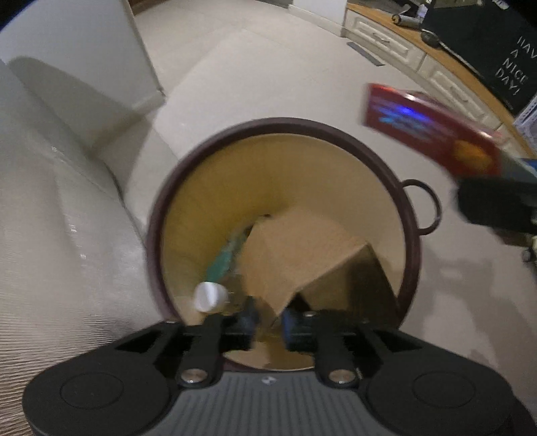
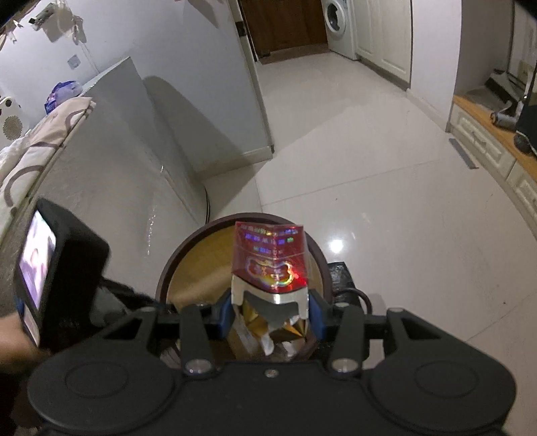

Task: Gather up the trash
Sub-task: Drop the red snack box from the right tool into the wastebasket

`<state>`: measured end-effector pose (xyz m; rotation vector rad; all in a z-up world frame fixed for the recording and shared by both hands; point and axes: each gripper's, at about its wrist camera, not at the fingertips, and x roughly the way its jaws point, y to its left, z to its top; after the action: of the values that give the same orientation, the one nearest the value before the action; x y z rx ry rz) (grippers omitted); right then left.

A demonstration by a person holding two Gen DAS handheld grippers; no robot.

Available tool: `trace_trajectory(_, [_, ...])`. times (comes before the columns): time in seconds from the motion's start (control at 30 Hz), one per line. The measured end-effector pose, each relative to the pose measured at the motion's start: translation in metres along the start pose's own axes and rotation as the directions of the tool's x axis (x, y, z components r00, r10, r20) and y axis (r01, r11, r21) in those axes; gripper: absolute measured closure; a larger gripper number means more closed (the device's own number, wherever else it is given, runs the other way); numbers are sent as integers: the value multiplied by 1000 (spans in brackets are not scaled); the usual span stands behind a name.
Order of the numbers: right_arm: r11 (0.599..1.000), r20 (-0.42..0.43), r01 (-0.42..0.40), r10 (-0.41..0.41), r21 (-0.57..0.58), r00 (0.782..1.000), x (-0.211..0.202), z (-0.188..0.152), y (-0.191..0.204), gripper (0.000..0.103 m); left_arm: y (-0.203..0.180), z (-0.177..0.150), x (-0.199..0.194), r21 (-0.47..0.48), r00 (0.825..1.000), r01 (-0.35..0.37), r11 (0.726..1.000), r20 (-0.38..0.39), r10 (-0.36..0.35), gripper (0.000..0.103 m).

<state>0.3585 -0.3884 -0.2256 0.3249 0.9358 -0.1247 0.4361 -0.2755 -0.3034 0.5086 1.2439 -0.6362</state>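
A round dark-rimmed trash bin [image 1: 407, 208] with a tan inside stands on the floor; it also shows in the right wrist view [image 2: 188, 244]. In it lie a folded cardboard piece [image 1: 302, 255], a teal wrapper [image 1: 223, 260] and a white cap [image 1: 209, 296]. My left gripper [image 1: 270, 323] hangs over the bin's near rim, jaws a little apart and empty. My right gripper [image 2: 270, 313] is shut on a red cigarette pack [image 2: 270, 258] above the bin; the pack also shows at the right of the left wrist view [image 1: 433, 130].
A pale sofa [image 2: 110, 187] stands just left of the bin. A glossy white tiled floor [image 2: 386, 201] spreads ahead and right. Low white cabinets with a wooden top [image 2: 483, 141] line the right wall. A washing machine [image 2: 337, 23] stands far back.
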Motion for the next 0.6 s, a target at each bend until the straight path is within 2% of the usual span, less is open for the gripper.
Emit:
trace_trajectory(0.03, [1000,-5,-3,3,0,1000,4,2,0,57,0,1,0,-6,1000,10,1000,-10,-10,56])
trace_trajectory(0.07, [1000,-13,-7,7,1,1000,10,3,0,57,0,1,-1,-9,1000,14,1000,-10,-14,52])
trace_trajectory(0.17, [1000,-48,-17,18,12,999,28,8,0,57,4,0,-3,-27,1000,-10,1000,-18,9,49])
trace_trajectory(0.3, [999,-122,-29,34,37,992,60,15,1,57,13,-2,-2,-110,998,-24,994,-54,18,49])
trace_trajectory(0.37, [999,-138,-30,36,41,990,73,19,4,56,18,1,0,-140,998,-23,990,-69,13,45])
trace_trajectory(0.5, [996,-146,-66,74,61,986,91,28,8,52,22,4,2,-188,997,-27,982,-81,12,27])
trace_trajectory(0.53, [994,-141,-79,89,77,986,94,32,8,45,22,4,1,-192,997,-25,981,-79,10,24])
trace_trajectory(0.57, [990,-139,-94,107,101,985,97,35,8,29,21,5,1,-195,997,-22,981,-77,7,23])
trace_trajectory(0.6, [988,-138,-100,115,115,984,99,36,8,24,21,6,0,-199,997,-17,980,-74,2,22])
